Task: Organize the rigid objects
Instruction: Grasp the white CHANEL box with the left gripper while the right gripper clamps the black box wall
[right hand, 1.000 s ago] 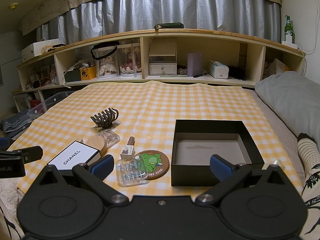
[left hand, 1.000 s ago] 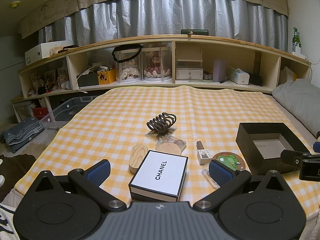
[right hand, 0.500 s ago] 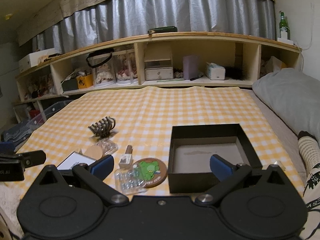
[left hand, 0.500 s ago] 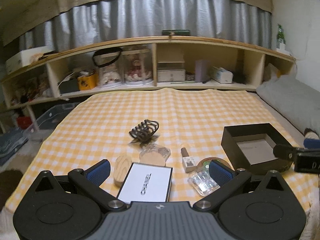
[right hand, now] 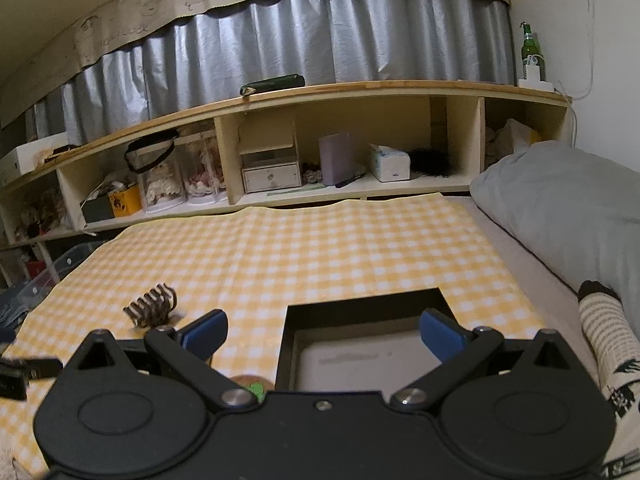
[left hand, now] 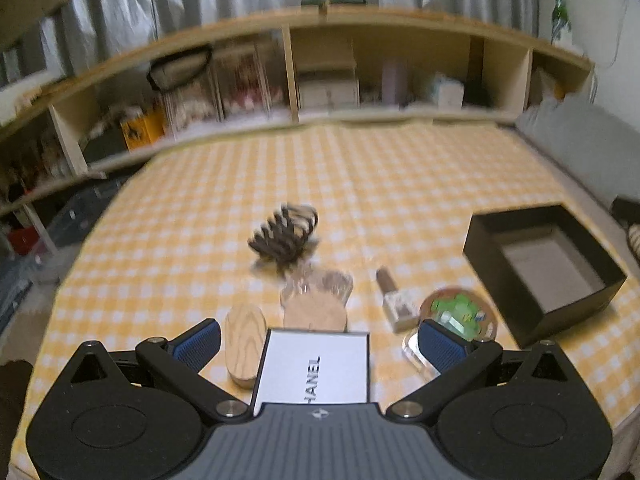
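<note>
On the yellow checked cloth lie a white Chanel box, a wooden oval, a round wooden piece in clear wrap, a nail polish bottle, a green-print coaster and a dark hair claw. An open black box stands at the right. My left gripper is open just above the Chanel box, holding nothing. My right gripper is open over the black box's near left part, empty. The hair claw lies to its left.
A long wooden shelf unit full of boxes and jars runs along the far edge of the bed. A grey pillow lies at the right. A striped sock on a person's foot rests near the right gripper.
My left gripper has moved forward and down over the Chanel box, with motion blur. My right gripper has tilted up and moved in over the black box, hiding the small items.
</note>
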